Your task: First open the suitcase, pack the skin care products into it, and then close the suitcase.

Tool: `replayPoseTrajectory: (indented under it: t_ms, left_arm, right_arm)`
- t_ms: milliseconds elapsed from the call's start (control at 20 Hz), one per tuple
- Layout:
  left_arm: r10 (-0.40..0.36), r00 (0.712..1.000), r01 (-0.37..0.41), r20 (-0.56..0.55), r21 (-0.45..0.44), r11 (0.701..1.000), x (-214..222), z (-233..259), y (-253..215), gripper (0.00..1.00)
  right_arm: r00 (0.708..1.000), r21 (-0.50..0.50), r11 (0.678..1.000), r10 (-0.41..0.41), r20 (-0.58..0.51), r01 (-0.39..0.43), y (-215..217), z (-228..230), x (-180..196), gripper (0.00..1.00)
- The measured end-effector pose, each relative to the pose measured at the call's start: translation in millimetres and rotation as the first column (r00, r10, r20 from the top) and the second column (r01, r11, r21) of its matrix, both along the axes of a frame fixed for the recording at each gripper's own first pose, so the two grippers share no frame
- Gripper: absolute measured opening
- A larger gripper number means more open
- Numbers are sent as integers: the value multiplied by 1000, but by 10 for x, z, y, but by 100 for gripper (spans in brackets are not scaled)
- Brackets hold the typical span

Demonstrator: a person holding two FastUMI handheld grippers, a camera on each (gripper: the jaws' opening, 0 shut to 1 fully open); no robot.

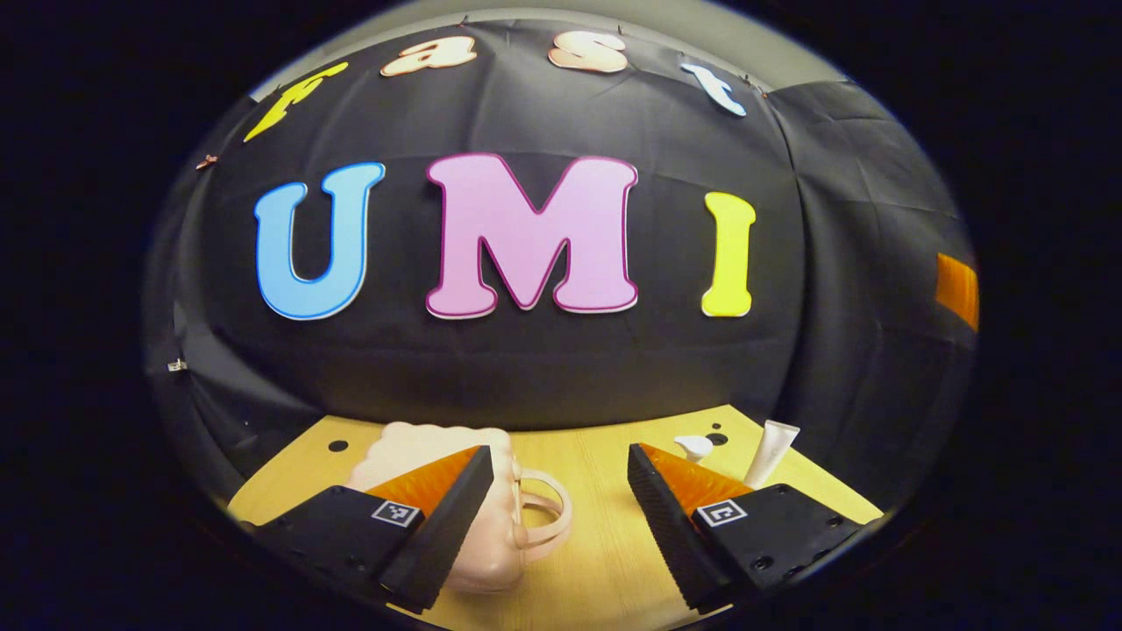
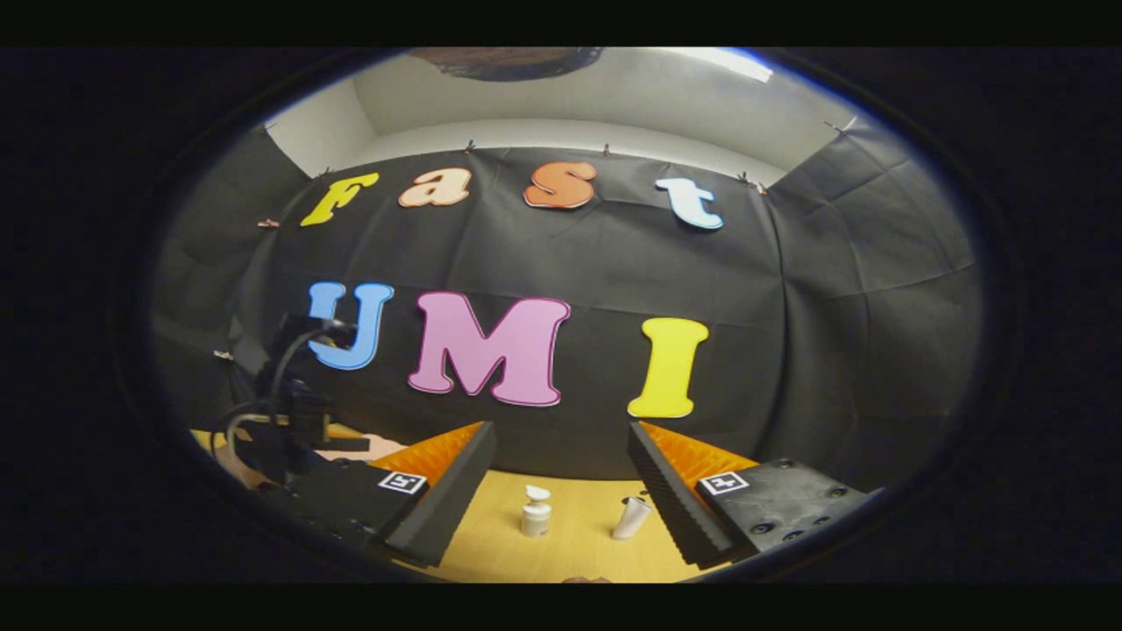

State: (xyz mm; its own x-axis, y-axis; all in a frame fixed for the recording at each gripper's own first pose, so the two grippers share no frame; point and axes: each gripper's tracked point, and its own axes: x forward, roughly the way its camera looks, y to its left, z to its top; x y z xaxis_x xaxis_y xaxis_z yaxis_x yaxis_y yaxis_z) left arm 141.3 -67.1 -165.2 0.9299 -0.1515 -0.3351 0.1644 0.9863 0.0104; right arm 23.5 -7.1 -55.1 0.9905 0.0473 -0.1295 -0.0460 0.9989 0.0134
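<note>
A small pale pink suitcase point(image 1: 478, 543) with a loop handle lies closed on the wooden table, partly behind my left gripper's left finger. My left gripper point(image 1: 561, 478) is open above the table, nothing between its fingers. A white pump bottle point(image 1: 694, 447) and a white tube point(image 1: 771, 451) stand at the far right in the left gripper view. In the right gripper view the pump bottle point(image 2: 536, 511) and the tube point(image 2: 630, 517) stand ahead, between the fingers of my open right gripper point(image 2: 561, 456). The other gripper point(image 2: 294, 421), held by a hand, is at the left.
The wooden table point(image 1: 596, 535) has small dark holes near its back edge and ends at the black cloth wall. Cables hang from the other gripper at the left of the right gripper view.
</note>
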Motion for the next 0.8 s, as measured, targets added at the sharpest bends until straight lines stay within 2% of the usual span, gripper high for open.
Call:
replayPoseTrajectory:
  t_ms: [150,350,600,650,700,800]
  left_arm:
    - [-29,993,30,-110,6,1000,273,-478,-146,98]
    - [-30,967,18,-252,-47,999,548,-1060,-321,99]
    - [1,922,12,-388,31,999,821,-1629,-370,99]
    - [17,908,4,-418,49,999,839,-1742,-356,96]
    - [44,893,-12,-449,74,997,872,-1840,-335,98]
    - [67,876,-23,-478,97,995,945,-1985,-339,94]
  right_arm:
    - [999,9,1000,2,-35,-2,-37,-196,52,95]
    - [998,-47,999,15,-60,-17,-109,-443,187,97]
    - [995,-25,1000,-11,-96,8,-264,-649,339,97]
    - [995,-26,1000,-17,-103,14,-292,-687,353,96]
    - [994,-28,999,-22,-111,19,-330,-732,371,96]
    - [992,-19,1000,-19,-128,17,-362,-809,381,97]
